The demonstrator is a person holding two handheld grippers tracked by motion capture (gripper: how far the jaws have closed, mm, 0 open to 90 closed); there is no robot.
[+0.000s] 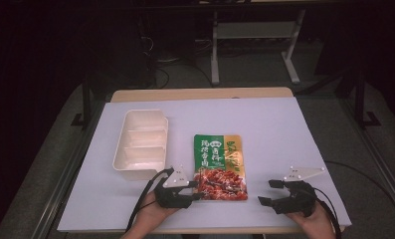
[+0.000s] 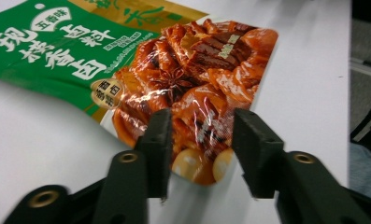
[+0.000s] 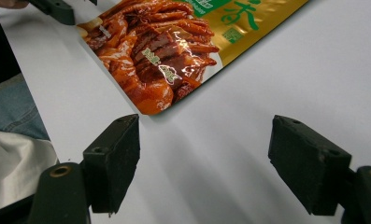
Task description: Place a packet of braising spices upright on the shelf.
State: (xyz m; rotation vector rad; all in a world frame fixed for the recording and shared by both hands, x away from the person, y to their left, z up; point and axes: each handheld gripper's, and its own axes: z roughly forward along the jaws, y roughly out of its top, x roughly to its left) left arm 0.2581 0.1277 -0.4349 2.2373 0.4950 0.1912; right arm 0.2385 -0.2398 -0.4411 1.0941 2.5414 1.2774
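Lying flat near the table's front edge, midway along it: one seasoning packet, green and gold with braised meat pictured. My left gripper has its jaws part open astride the packet's near left corner, not yet clamped; my right gripper sits wide open and empty toward the front right corner, just beside the packet. White three-compartment tray stands toward the left edge, apart from the packet, nothing between.
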